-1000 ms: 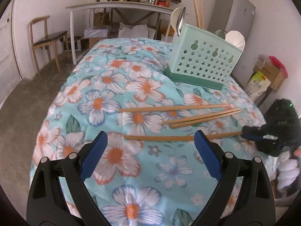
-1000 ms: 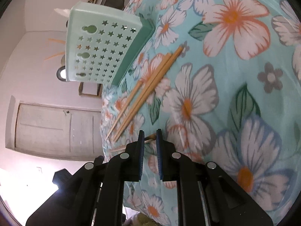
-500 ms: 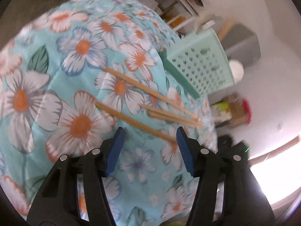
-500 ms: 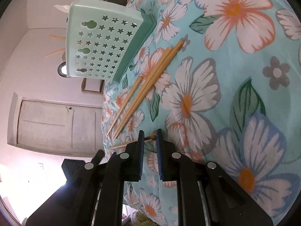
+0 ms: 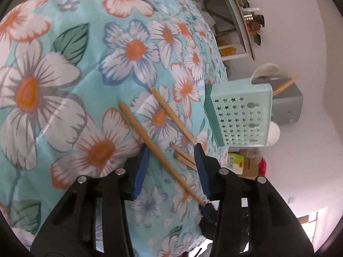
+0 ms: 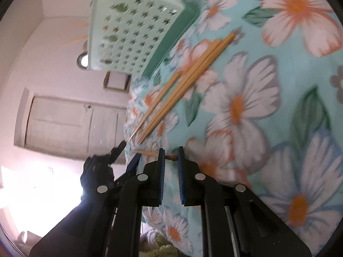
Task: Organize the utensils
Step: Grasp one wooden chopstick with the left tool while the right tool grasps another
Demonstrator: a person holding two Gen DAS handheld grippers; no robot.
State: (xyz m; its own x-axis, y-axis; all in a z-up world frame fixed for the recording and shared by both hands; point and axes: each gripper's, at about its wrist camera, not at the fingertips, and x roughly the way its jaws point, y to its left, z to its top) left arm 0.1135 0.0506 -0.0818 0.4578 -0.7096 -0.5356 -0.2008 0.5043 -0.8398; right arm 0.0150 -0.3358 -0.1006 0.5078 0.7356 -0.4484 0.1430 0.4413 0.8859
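Mint caddy (image 5: 240, 115) holds chopsticks; left hand-held gripper (image 5: 171, 150) closing round one, right (image 6: 170, 157) clamps its tip

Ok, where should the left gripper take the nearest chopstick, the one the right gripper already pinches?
Mid-shaft, from above, pads square across it: the nearest chopstick lies flat on the cloth, thin and round. The left gripper, whose jaws have just been closing, straddles it without pressing yet; the right gripper pins one end.

Four wooden chopsticks (image 5: 154, 144) flat on floral cloth — mint star-holed utensil caddy (image 5: 240, 113) upright nearby
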